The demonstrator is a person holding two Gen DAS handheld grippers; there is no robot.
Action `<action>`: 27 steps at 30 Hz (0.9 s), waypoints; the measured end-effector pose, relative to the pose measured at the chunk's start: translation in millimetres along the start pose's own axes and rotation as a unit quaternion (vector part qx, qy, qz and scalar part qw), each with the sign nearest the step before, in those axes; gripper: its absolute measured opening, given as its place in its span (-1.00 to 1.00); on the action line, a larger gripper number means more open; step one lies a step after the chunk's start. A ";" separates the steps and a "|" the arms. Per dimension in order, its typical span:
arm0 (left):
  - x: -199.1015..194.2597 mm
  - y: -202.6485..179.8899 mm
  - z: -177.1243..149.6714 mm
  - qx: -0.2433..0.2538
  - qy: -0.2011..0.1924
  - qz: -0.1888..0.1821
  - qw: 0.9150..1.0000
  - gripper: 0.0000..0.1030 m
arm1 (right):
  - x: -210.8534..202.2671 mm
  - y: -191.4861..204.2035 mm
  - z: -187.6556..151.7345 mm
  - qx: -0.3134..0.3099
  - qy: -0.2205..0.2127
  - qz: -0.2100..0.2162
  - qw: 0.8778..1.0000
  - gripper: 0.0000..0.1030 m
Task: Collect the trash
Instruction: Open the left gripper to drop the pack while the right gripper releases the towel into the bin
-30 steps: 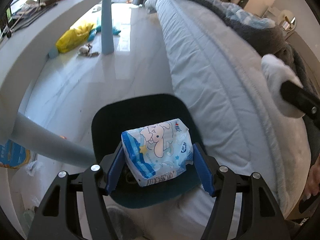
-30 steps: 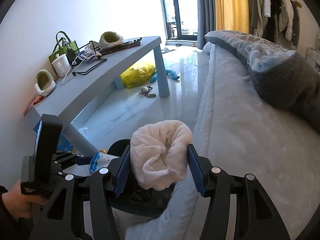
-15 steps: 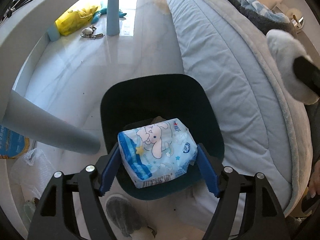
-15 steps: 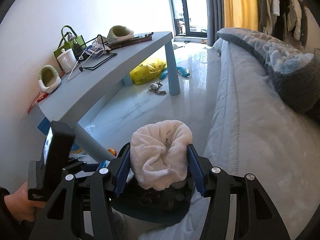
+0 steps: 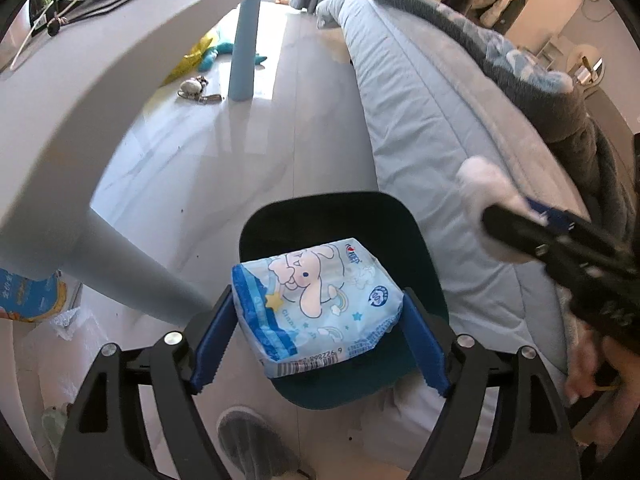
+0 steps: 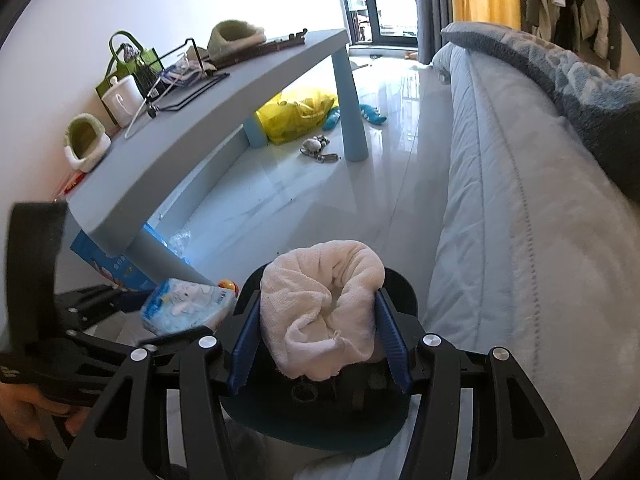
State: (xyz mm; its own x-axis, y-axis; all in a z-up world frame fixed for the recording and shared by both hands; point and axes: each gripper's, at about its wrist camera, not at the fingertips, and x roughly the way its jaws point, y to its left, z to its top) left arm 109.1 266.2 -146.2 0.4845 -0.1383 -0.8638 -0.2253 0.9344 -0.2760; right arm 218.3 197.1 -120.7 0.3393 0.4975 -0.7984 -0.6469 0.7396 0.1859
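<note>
— What is the left gripper (image 5: 318, 322) carrying?
— It is clamping a blue tissue pack (image 5: 316, 300) directly above the dark bin (image 5: 416, 240).
— And the right gripper (image 6: 318, 344)?
— It is squeezing a rolled white cloth (image 6: 320, 312) over that same bin, beside the bed (image 6: 520, 220).

Left gripper (image 5: 318, 326) and right gripper (image 6: 320, 338) side by side, each clamped.
</note>
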 end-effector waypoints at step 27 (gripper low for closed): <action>-52.6 8.0 11.6 -0.008 -0.106 -0.029 0.994 0.54 | 63.5 2.6 -18.9 -0.011 0.095 -0.024 0.995 0.09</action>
State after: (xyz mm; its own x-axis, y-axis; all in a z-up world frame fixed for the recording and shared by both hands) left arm 91.6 284.8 -98.1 0.6644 -0.1173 -0.7381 -0.2047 0.9213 -0.3306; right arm 225.3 222.0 -181.7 0.2362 0.3661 -0.9001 -0.6486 0.7492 0.1345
